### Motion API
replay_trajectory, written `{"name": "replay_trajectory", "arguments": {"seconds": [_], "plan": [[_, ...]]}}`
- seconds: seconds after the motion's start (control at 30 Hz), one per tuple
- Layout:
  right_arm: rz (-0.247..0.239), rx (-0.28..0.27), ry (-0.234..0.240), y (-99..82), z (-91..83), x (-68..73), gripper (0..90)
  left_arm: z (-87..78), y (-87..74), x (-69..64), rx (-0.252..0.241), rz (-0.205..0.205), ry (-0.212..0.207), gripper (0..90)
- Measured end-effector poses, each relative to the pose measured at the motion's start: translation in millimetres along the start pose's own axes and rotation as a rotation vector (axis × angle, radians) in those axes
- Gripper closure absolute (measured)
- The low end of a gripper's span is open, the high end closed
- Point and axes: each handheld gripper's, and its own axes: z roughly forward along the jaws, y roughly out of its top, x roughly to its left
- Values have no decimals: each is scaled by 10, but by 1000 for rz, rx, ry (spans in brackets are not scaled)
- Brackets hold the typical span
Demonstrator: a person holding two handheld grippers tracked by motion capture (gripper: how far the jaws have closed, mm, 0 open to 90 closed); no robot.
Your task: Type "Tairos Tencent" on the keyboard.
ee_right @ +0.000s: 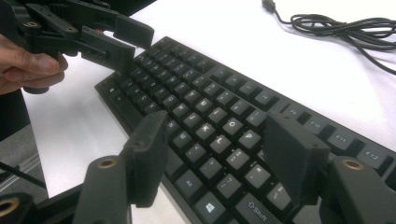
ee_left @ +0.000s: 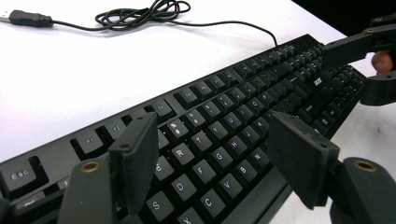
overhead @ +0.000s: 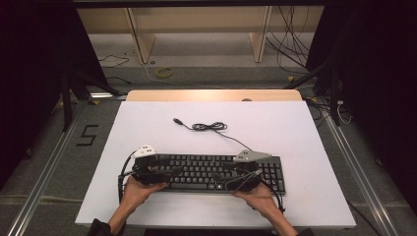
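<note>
Two grippers sit over one black keyboard, which lies flat at the near-centre of the white bench, long side running left-right. Left gripper hangs over the kbd's left end, right gripper over its right-centre part; a hand is behind each one, coming in from the near edge.

Progress, judged from how things lie: kbd looks placed and squared to the bench edge, neither gripper has hold of it. Left gripper's jaws stand wide apart above the letter rows, nothing pinched between them; right gripper's jaws likewise gape over the keys, no contact visible. So the set-down reads as done, or a fresh grab as not yet begun; can't tell which. Left undone: cable is loose, part bunched in a small coil on the far side of the kbd, its USB plug lying free on the bench, plugged into nothing.

Materials/shapes: kbd is matte black plastic, low flat slab w/ raised square keycaps, pale legends, slim frame. Cable is thin, black, limp, rubbery-looking; plug is a small black block w/ metal tip. Bench top is smooth, matte white, w/ a pale wood strip along its far edge. Jaws are blocky black plates, rough-edged, brass-coloured inserts at the pivots.
</note>
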Motion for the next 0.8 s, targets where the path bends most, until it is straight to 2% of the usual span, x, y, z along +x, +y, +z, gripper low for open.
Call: {"name": "replay_trajectory", "arguments": {"seconds": [0.23,0.4,0.57,0.8], "plan": [[5,-12,-2,-38,-59,-10,386,79,46,4,36,4,-2,424],[4,-13,-8,-53,-90,-8,362,152,87,5,73,20,-4,541],[0,-23,-13,-78,-118,-1,346,236,101,-13,124,55,9,663],[-4,-28,-16,-113,-164,9,338,328,137,-40,166,92,19,770]]}}
